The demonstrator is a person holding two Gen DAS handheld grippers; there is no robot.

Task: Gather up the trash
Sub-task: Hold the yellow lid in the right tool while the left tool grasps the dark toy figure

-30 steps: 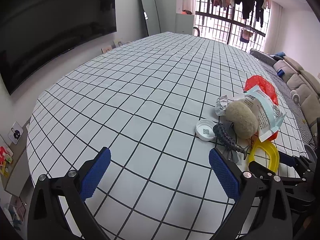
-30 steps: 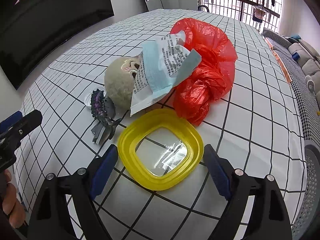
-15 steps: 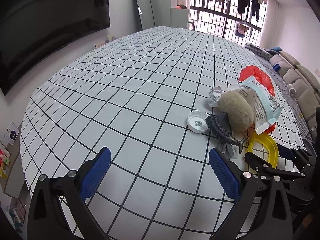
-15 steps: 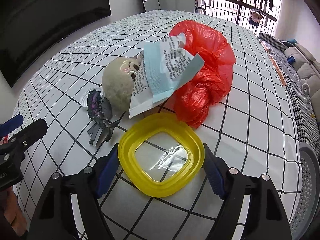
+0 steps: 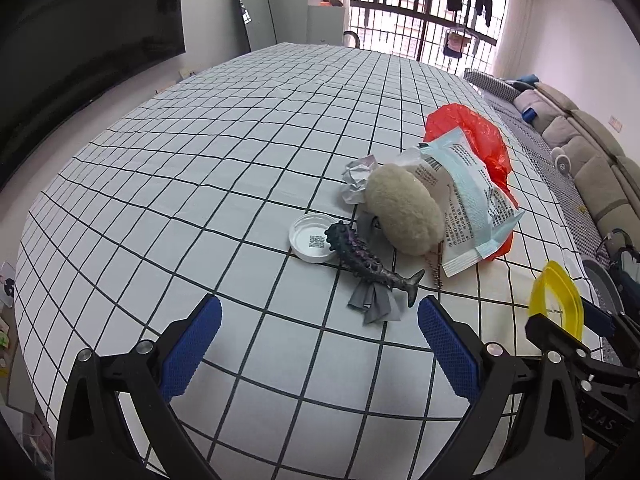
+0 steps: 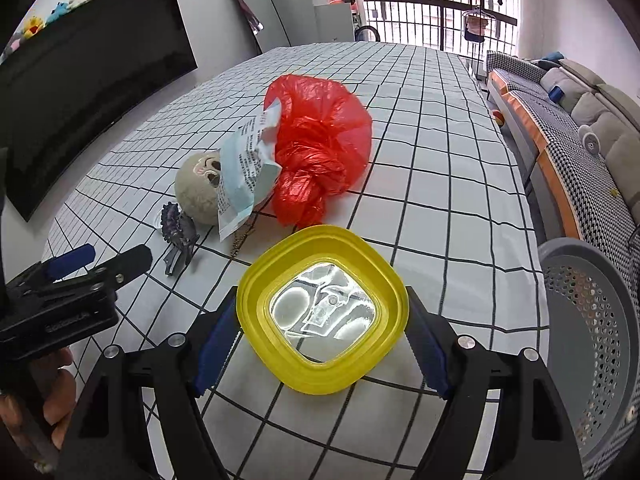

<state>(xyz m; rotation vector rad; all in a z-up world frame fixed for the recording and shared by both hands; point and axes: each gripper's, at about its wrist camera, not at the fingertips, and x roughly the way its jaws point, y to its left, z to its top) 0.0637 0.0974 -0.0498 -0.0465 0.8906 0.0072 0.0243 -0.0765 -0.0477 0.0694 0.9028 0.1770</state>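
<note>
Left tool (image 5: pixel 319 332): black plastic frame, two angled arms, each ending in a blue pad (image 5: pixel 191 346) with fine cross-hatched grip texture. Silver round screw heads on each arm, two per side, near the pad base. Triangular cut-outs in the lower arm sections.

Right tool (image 6: pixel 322 344): same build, black arms, blue pads with serrated edges, silver screws in pairs on both arms.

Seen side-on from the right wrist view, the left tool shows a black body with faint embossed lettering, unreadable, and small screws along the rail. Bare fingers (image 6: pixel 56 400) of the person's hand wrap its handle; no sleeve visible.
</note>
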